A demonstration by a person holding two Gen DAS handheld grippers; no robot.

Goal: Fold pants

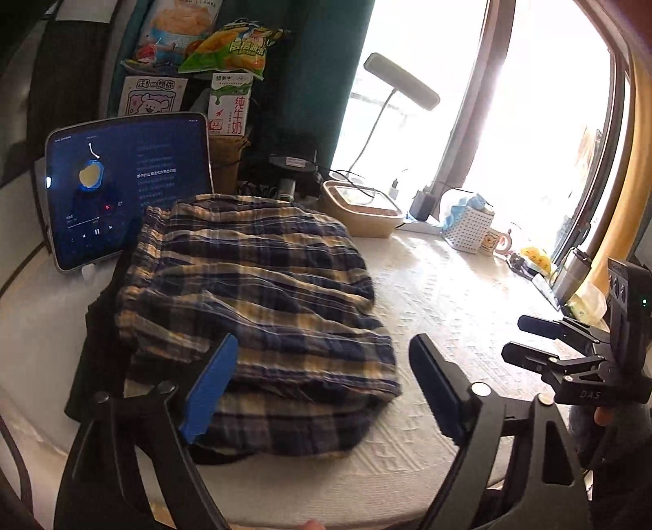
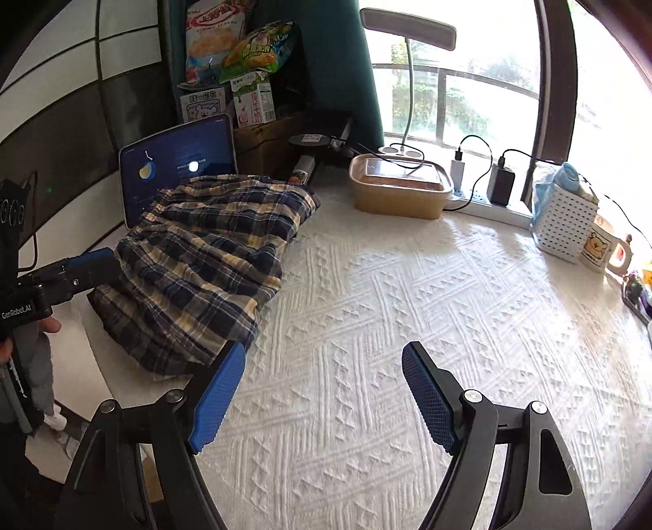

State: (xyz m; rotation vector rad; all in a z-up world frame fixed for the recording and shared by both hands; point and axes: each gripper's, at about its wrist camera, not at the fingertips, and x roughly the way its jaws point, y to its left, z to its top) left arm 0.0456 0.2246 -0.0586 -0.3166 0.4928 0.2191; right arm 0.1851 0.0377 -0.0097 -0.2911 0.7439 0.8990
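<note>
The plaid pants (image 1: pixel 261 310), navy and yellow, lie folded in a thick pile on the white textured cloth (image 1: pixel 448 310); they also show in the right wrist view (image 2: pixel 203 261) at the left. A dark garment (image 1: pixel 98 334) lies under their left side. My left gripper (image 1: pixel 322 375) is open and empty, hovering just above the near edge of the pile. My right gripper (image 2: pixel 324 383) is open and empty over bare cloth, to the right of the pants. It also shows in the left wrist view (image 1: pixel 525 340).
A tablet (image 1: pixel 126 191) stands lit behind the pants. Snack bags (image 1: pixel 228 45) and a milk carton (image 1: pixel 230 106) are stacked at the back. A tan box (image 2: pixel 401 185), power strip (image 2: pixel 489 204), white basket (image 2: pixel 564 220), mug (image 2: pixel 603 244) and lamp (image 2: pixel 407 24) line the window side.
</note>
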